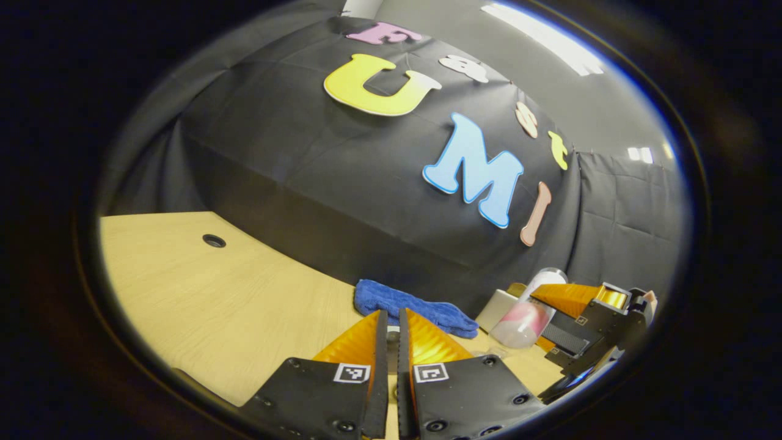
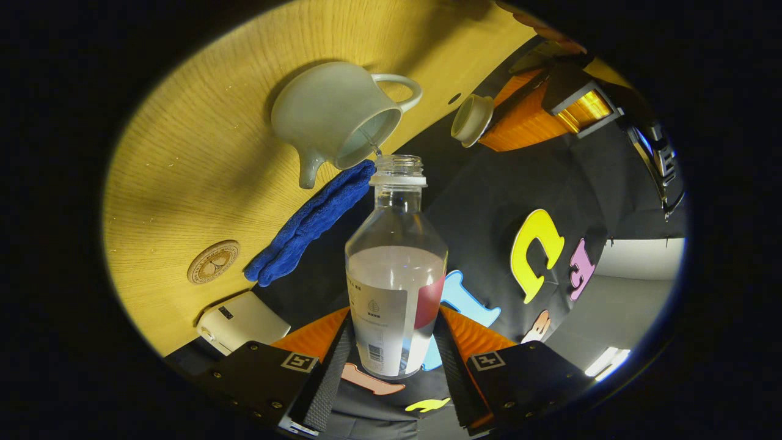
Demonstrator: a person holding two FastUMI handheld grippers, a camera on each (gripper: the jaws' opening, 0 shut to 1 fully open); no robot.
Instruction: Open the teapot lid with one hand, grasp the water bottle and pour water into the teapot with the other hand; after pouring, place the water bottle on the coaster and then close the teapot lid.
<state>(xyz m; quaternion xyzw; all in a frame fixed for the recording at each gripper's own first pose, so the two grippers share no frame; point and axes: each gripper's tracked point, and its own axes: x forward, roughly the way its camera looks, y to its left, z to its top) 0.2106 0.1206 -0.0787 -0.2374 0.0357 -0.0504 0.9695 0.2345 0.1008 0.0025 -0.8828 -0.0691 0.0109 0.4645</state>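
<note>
R gripper point(image 2: 391, 342) was clamped on the water bottle point(image 2: 397, 269), both fingers pressing its sides, bottle tipped w/ its open neck right at the mouth of the teapot point(image 2: 333, 116); a thin trickle ran from neck into pot. Teapot sat lidless on the wooden table point(image 2: 183, 183), blue cloth point(image 2: 308, 223) just beside it, coaster point(image 2: 213, 261) further along, white box point(image 2: 241, 321) near that. I had the L gripper point(image 1: 392, 324) closed on the teapot lid point(image 2: 471, 119), held up off the table. From the left gripper view, its jaws were nearly together.
</note>
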